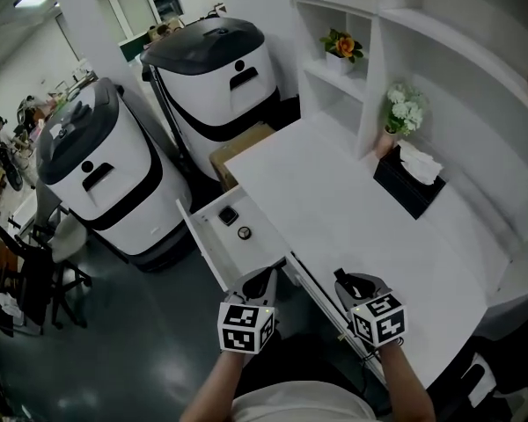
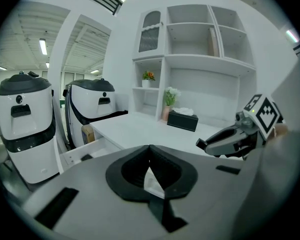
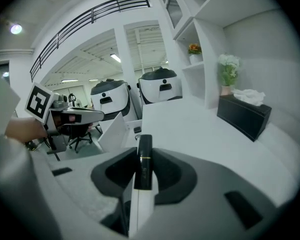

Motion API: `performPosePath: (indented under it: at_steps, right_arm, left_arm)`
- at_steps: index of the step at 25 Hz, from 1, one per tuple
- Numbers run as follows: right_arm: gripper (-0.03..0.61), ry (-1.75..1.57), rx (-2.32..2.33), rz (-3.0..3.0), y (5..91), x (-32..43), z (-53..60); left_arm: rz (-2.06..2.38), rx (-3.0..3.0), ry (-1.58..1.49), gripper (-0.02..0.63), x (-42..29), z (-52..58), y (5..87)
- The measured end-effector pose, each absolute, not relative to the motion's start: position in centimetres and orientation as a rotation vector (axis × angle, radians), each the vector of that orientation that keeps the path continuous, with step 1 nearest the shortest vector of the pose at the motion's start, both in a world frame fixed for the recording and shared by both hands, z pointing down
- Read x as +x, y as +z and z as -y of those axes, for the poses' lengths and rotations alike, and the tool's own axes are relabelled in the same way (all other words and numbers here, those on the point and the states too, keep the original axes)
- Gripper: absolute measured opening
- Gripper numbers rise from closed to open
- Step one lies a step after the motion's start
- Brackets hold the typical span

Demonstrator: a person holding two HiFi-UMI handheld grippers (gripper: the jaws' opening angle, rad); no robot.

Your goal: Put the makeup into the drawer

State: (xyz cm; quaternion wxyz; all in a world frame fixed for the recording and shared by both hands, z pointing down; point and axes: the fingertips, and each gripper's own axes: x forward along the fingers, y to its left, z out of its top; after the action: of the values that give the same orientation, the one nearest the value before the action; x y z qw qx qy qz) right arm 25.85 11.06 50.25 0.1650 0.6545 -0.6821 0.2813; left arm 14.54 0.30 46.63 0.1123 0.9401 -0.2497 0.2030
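Head view: a white desk (image 1: 334, 209) with its drawer (image 1: 207, 244) standing open at the near left edge. The left gripper (image 1: 260, 280) is over the drawer's near end, and the right gripper (image 1: 347, 281) is just beside it at the desk edge. Only the right gripper view shows the makeup, a black tube (image 3: 143, 159) with a thin gold band, clamped between the right jaws and lying along them. From the head camera the gripper body hides it. Only the left gripper view shows the left jaws, tips together with nothing between them. A dark square item (image 1: 228, 215) and a round item (image 1: 244, 233) lie in the drawer, too small to identify. A black tissue box (image 1: 409, 185) stands at the desk's back, near white flowers (image 1: 405, 111). The lower frame edge cuts off the person's forearms.
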Motion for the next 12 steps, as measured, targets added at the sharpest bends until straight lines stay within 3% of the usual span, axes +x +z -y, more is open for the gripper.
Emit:
performPosePath:
  at_steps: [12]
  right_arm:
    - [0.101, 0.786, 1.776, 2.024, 49.0, 20.8, -5.5]
  left_arm:
    - [0.835, 2.716, 0.551, 0.002, 10.6, 4.1, 46.4]
